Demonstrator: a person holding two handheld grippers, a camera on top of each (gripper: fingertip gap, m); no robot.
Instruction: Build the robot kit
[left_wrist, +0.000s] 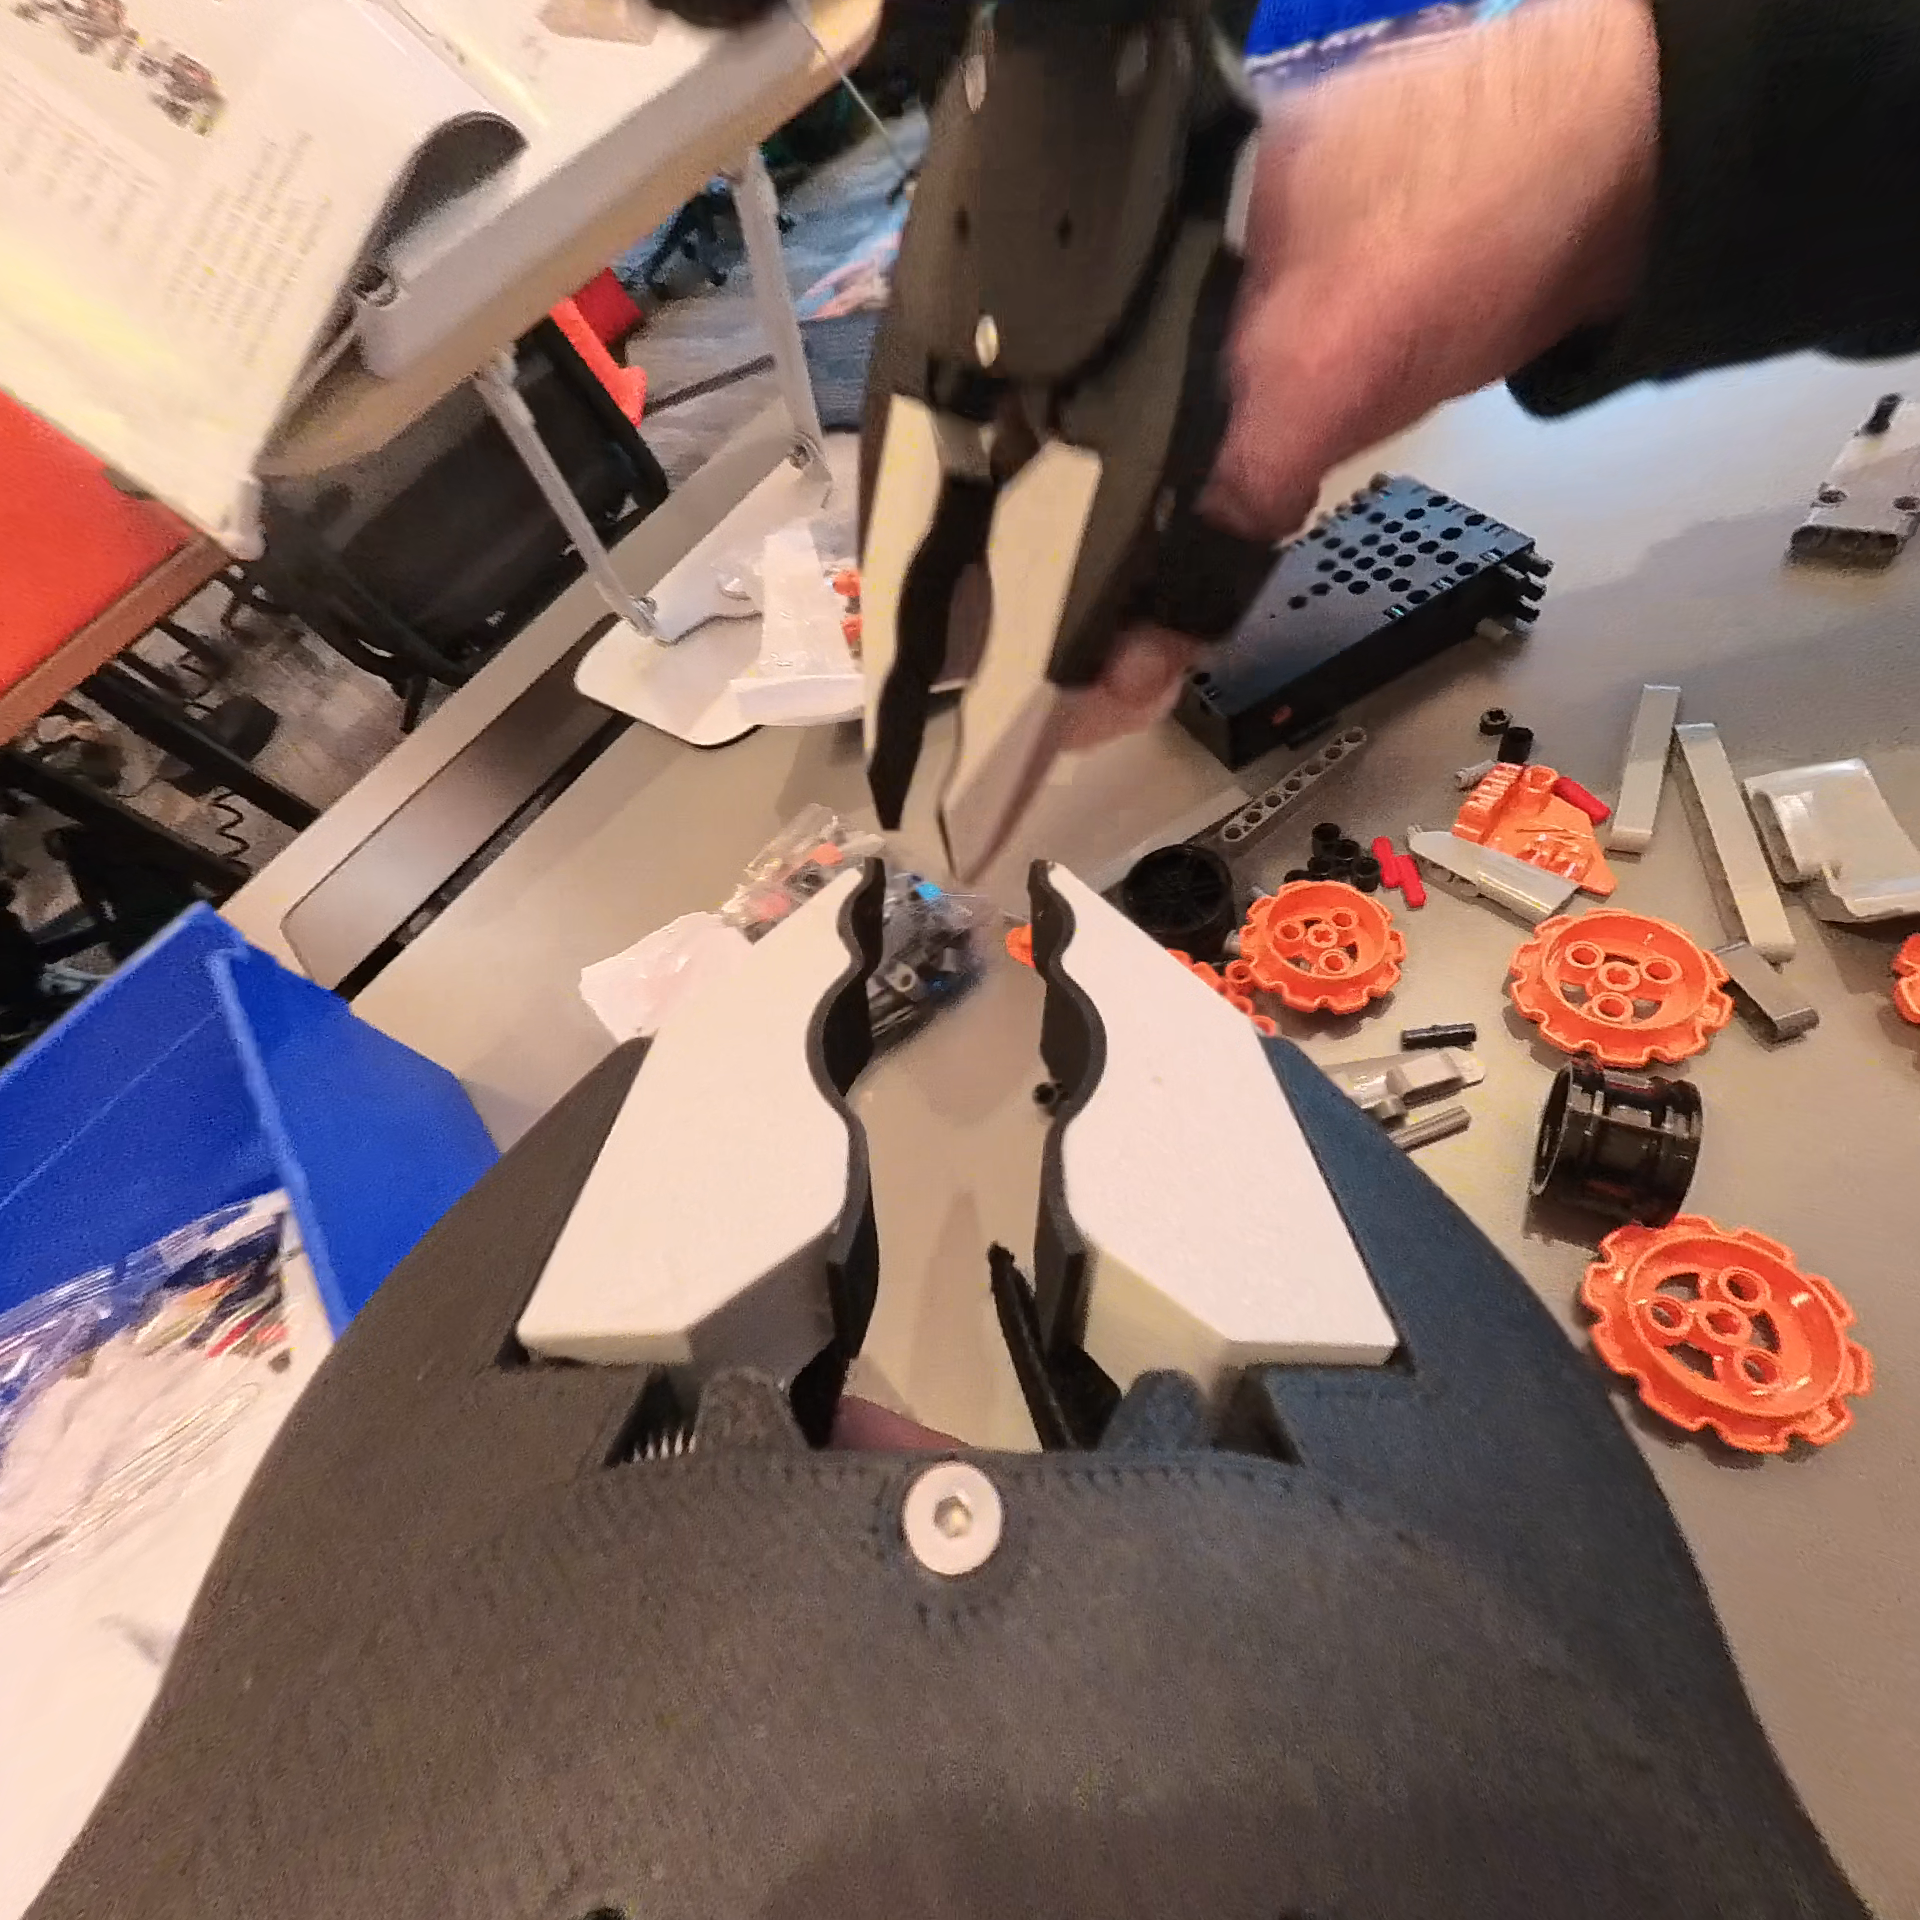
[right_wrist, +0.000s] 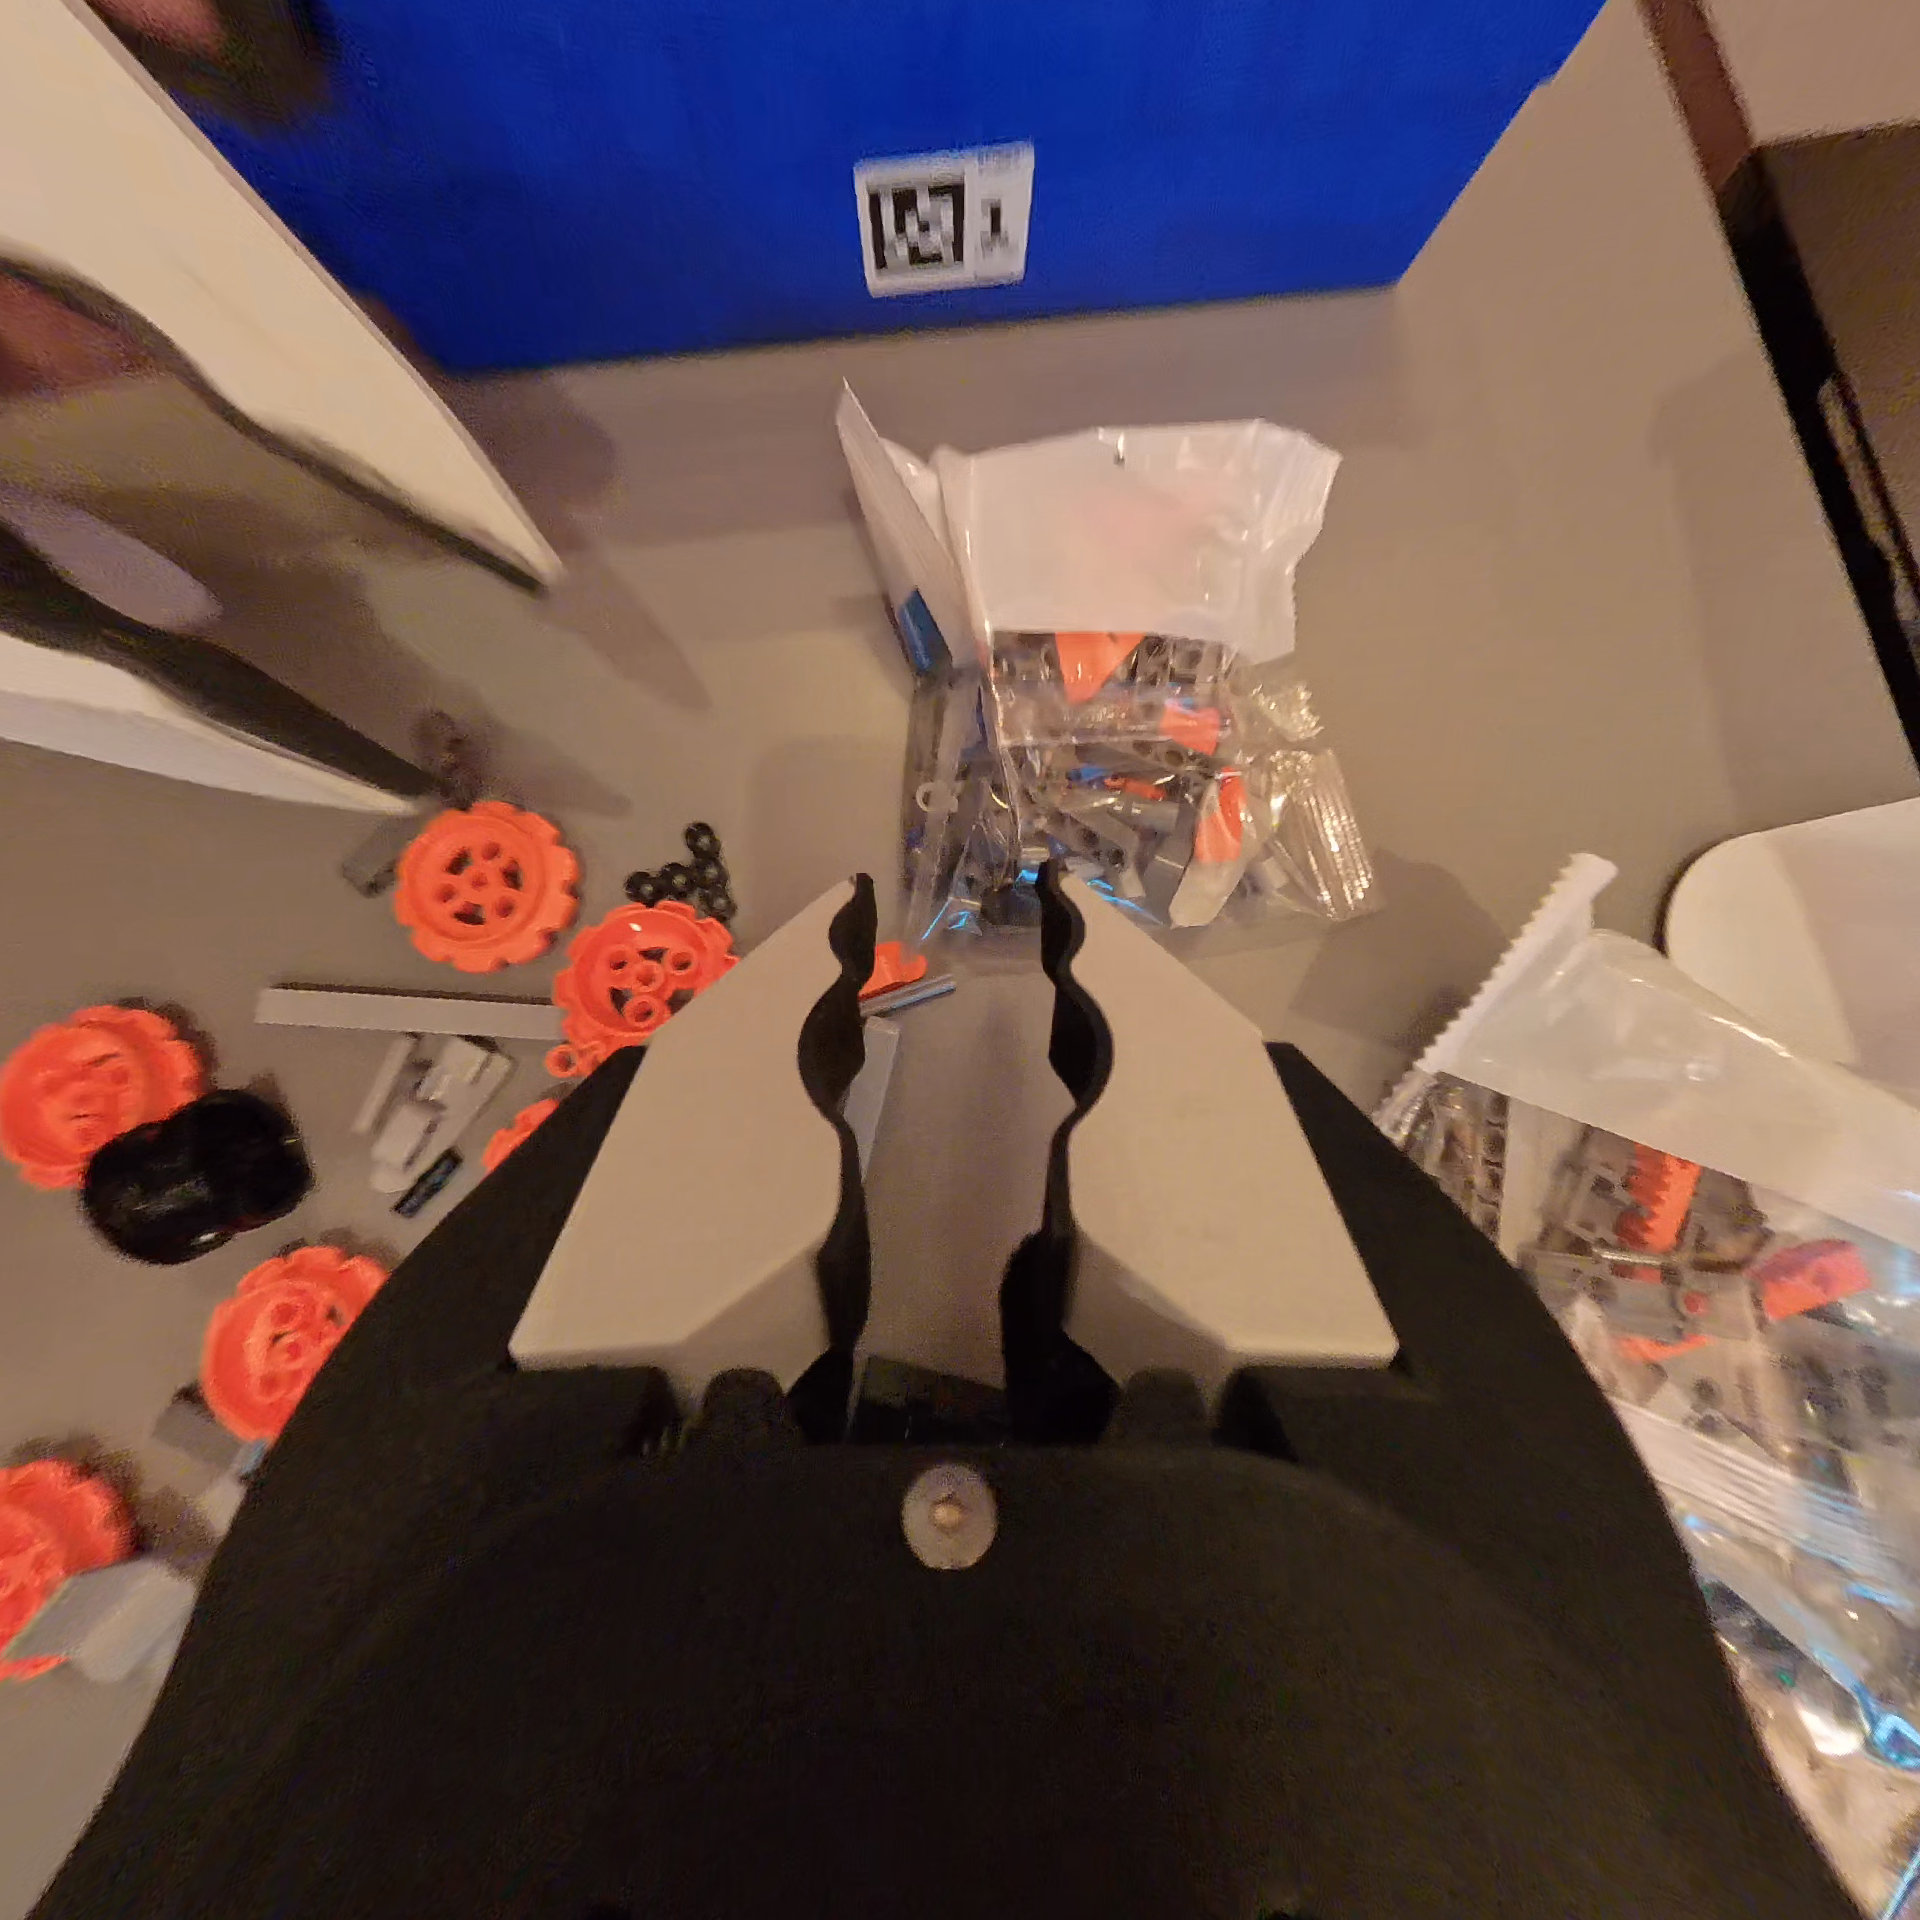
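My left gripper (left_wrist: 956, 883) is open with nothing between its pads and hovers over the grey table (left_wrist: 727, 831). Just beyond its tips lies a clear bag of small grey, blue and orange parts (left_wrist: 925, 956). My right gripper (right_wrist: 954, 881) is open too, with only bare table between its pads. Its tips sit at the near edge of the same bag (right_wrist: 1122, 769). In the left wrist view the right gripper (left_wrist: 928, 836) comes down from above, held by a hand (left_wrist: 1403, 291), tips close to mine. The left gripper (right_wrist: 478, 681) shows blurred at the upper left of the right wrist view.
Orange gear wheels (left_wrist: 1320, 961) (left_wrist: 1621, 982) (left_wrist: 1725, 1335), a black hub (left_wrist: 1616, 1143), grey beams (left_wrist: 1725, 831) and a black perforated block (left_wrist: 1382, 613) lie to the right. A blue bin (left_wrist: 208, 1091) (right_wrist: 623, 156) stands left. A second parts bag (right_wrist: 1714, 1299) lies nearby. A booklet (left_wrist: 208, 208) rests on a stand.
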